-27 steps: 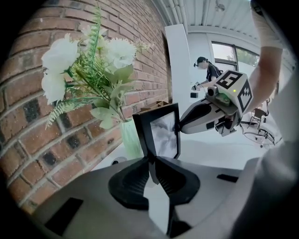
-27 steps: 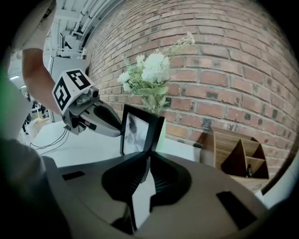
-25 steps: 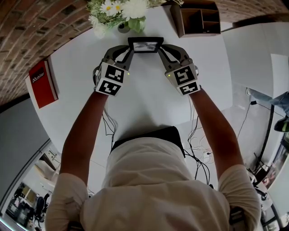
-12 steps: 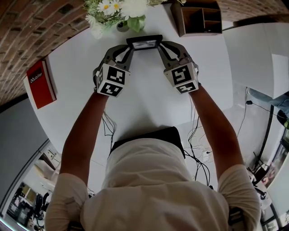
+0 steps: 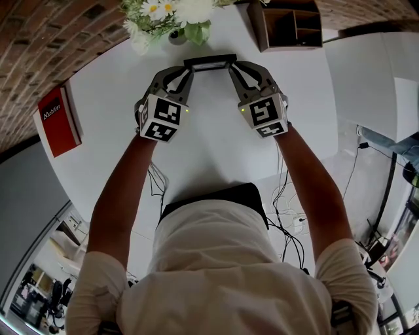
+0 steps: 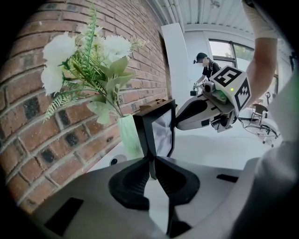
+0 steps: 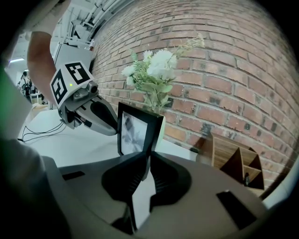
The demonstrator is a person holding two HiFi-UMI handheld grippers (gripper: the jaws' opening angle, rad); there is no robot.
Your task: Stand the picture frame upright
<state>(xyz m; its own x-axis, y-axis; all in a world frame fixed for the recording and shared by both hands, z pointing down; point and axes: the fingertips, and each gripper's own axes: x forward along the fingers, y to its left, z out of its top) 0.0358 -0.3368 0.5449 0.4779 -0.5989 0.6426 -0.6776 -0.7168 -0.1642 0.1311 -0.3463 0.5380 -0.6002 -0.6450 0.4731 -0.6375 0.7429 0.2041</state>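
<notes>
- A red book [image 5: 57, 121] lies flat near the left rim of the round white table [image 5: 216, 150], well apart from everything else
- A pale green vase of white flowers [image 5: 171, 19] stands at the far edge, by the brick wall [image 7: 224, 56], just behind the frame's left end
- The left gripper [image 6: 152, 161] points down and forward; its jaws are pinched together on the left side edge of the picture frame [image 5: 210, 62], low on that edge
- The picture frame stands upright between the two grippers, glass side toward the person; from the head view only its thin black top edge shows. Whether its foot rests on the table cannot be told
- The right gripper [image 7: 148, 158] mirrors the left, with its jaws clamped on the frame's right side edge, near the lower corner
- A wooden desk organiser [image 5: 288, 25] with open compartments sits at the far right, apart from the frame
</notes>
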